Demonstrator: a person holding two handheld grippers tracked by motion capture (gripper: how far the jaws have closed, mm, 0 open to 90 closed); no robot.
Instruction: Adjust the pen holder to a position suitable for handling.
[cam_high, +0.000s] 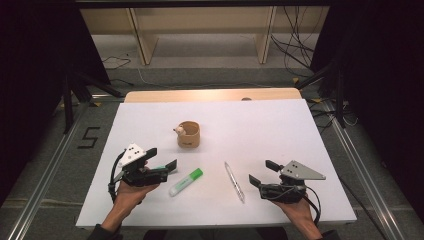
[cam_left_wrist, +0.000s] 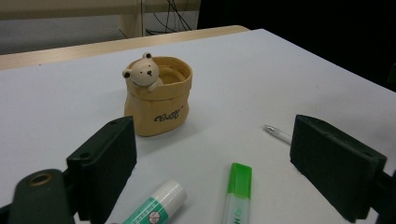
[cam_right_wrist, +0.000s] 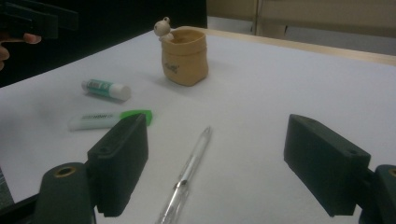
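High view: cup (cam_high: 189, 135) mid-bench (cam_high: 280, 125). Highlighter (cam_high: 185, 181) and pen (cam_high: 234, 181) nearer person than cup; left tool (cam_high: 161, 159) beside highlighter, right tool (cam_high: 261, 172) beside pen. Both tools apart, empty.

Left gripper view: glue stick (cam_left_wrist: 155, 208), highlighter (cam_left_wrist: 237, 194) between jaws, short of cup (cam_left_wrist: 159, 95). Both likely light, stiff, smooth; grip across mid-barrel.

Right gripper view: pen (cam_right_wrist: 186, 176) between jaws, short of cup (cam_right_wrist: 184, 56). Thin, slick, may roll; pinch at middle.

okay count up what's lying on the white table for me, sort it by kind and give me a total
Holder cups: 1, the tan bear cup.
Highlighters: 1, the green-capped highlighter.
Glue sticks: 1, the green-and-white glue stick.
Pens: 1, the clear pen.
Total: 4 things on the table; both grippers are held open, empty.
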